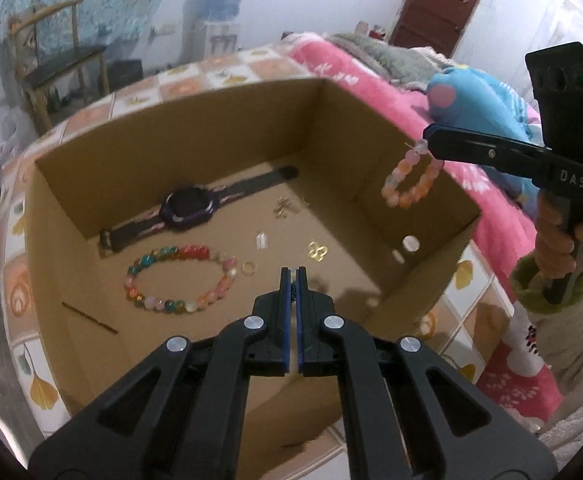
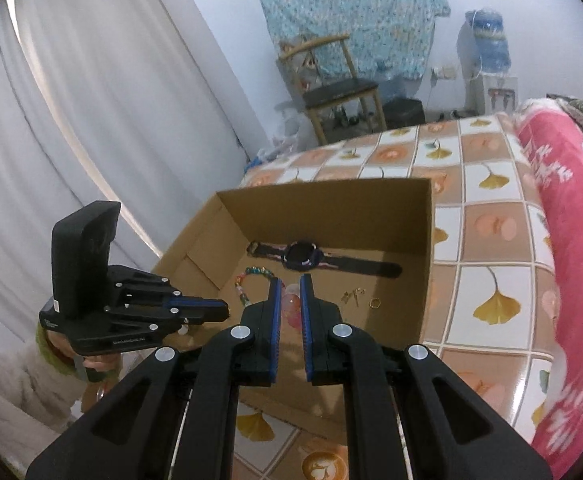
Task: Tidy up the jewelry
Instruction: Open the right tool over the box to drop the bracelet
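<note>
While the right gripper [image 1: 427, 136] is hanging above the right side of the cardboard box [image 1: 179, 128], its fingers [image 2: 277, 300] are pinching a pink and orange bead bracelet [image 1: 411, 180] by one bead, so the loop is dangling free in the air, clear of the box wall. That high carry is probably sparing the beads from dragging over the rim. The left gripper [image 1: 291, 276] is pointing down into the box with its fingers pressed almost together; something small and dark is showing in the slit, but what it is I cannot tell. On the box floor are lying a purple watch [image 1: 189, 206], a multicoloured bead bracelet [image 1: 179, 276], a gold ring [image 1: 248, 267], a gold clover charm [image 1: 317, 249] and small gold earrings [image 1: 285, 206]. These are crowding the floor, leaving bare cardboard mainly on the right. The box is sitting on a bed with a leaf-patterned cover [image 2: 491, 220], beside a pink blanket [image 2: 563, 208].
</note>
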Motion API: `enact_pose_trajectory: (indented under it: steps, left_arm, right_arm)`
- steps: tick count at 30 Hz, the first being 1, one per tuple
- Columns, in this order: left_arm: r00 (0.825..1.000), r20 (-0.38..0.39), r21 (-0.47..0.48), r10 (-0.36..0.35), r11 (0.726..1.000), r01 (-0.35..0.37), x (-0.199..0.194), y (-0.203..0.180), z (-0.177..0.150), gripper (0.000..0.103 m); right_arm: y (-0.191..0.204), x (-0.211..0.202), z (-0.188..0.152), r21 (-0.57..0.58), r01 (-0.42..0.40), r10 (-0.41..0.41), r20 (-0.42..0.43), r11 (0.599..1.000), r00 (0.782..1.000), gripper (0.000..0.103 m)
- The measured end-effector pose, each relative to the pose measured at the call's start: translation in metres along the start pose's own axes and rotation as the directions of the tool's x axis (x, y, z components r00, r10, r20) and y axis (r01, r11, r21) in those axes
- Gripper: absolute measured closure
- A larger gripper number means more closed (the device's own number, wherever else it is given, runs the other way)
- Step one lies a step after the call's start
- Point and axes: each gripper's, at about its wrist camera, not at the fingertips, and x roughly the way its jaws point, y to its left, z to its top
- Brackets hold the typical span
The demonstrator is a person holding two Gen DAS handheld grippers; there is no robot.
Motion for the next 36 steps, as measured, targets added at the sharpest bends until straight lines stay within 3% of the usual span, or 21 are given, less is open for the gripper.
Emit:
enact_pose_trajectory:
  steps: [3, 11, 17, 25, 28, 36]
  left_arm:
    - [1.000, 0.001, -0.045, 0.005, 0.999, -0.005, -0.002, 0.012, -0.001, 0.092]
    - [0.991, 0.133, -0.129, 0.018, 0.992, -0.001, -0.043, 0.034, -0.014, 0.088]
    - [0.965, 0.247, -0.146, 0.084, 0.988, -0.048, -0.079, 0.039, -0.031, 0.070]
    - [0.939, 0.309, -0.148, 0.154, 0.983, -0.112, -0.096, 0.038, -0.055, 0.042]
    - [0.933, 0.319, -0.152, 0.170, 0.980, -0.126, -0.099, 0.037, -0.062, 0.038]
    - [0.918, 0.351, -0.186, 0.183, 0.975, -0.123, -0.112, 0.031, -0.077, 0.025]
  right_arm:
    - [0.002, 0.010, 0.001, 0.006, -0.006, 0.006, -0.027, 1.000, 1.000, 0.094]
    - [0.019, 0.036, 0.005, 0.015, -0.051, 0.052, -0.115, 0.999, 0.992, 0.093]
    - [0.040, 0.075, 0.007, 0.054, -0.123, 0.133, -0.258, 0.991, 0.957, 0.093]
    - [0.043, 0.098, -0.008, 0.031, 0.059, -0.042, -0.411, 0.998, 0.911, 0.092]
    - [0.041, 0.087, -0.008, 0.042, 0.089, -0.066, -0.386, 0.995, 0.920, 0.081]
    - [0.061, 0.025, -0.008, 0.041, 0.143, -0.134, -0.180, 0.989, 0.974, 0.065]
